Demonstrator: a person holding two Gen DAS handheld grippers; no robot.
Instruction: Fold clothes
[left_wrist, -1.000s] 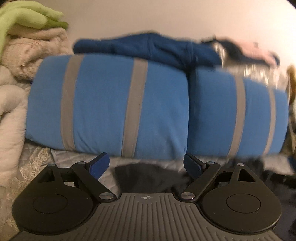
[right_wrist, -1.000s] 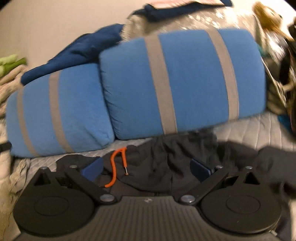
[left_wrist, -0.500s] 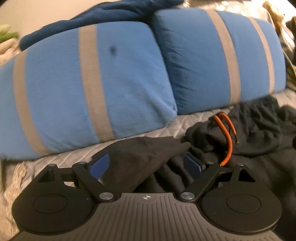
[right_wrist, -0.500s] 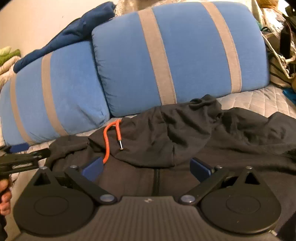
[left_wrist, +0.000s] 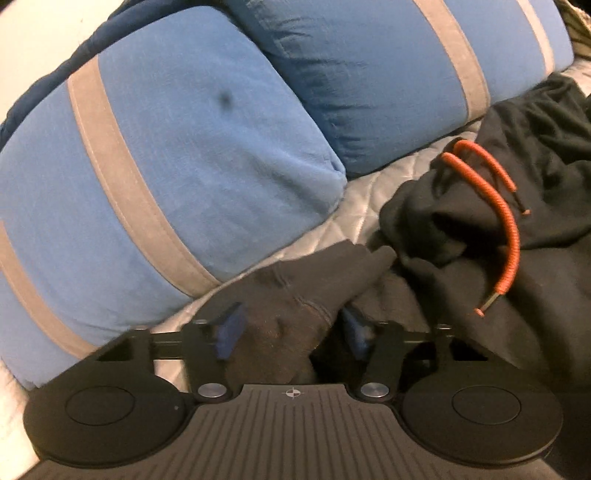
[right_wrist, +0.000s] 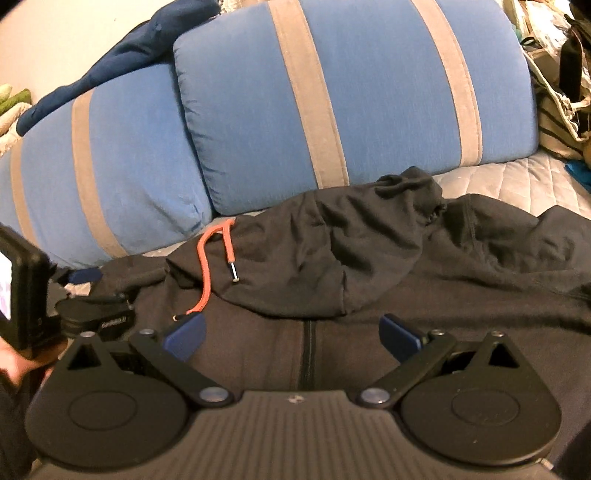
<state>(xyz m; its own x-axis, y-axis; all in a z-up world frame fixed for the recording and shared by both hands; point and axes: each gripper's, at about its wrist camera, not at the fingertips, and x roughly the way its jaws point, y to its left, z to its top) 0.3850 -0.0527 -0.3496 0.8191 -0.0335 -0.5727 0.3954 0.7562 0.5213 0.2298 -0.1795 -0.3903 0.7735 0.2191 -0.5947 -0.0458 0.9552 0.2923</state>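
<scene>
A black zip hoodie lies spread on a quilted bedspread, its hood folded down over the chest. An orange drawstring curls at the hood's left edge. My right gripper hovers open over the zipper, with nothing between its fingers. In the left wrist view the left gripper has its blue pads pressed on a bunched fold of the hoodie at its left shoulder, close to the drawstring. In the right wrist view the left gripper's body is at the far left.
Two blue pillows with grey stripes stand just behind the hoodie, also seen as pillows in the left wrist view. A navy garment lies on top of them. Bags crowd the far right. A hand holds the left tool.
The left gripper has moved forward and down onto the hoodie's shoulder and narrowed its jaws around the fabric. The right gripper has come in lower over the zipper, still open.
</scene>
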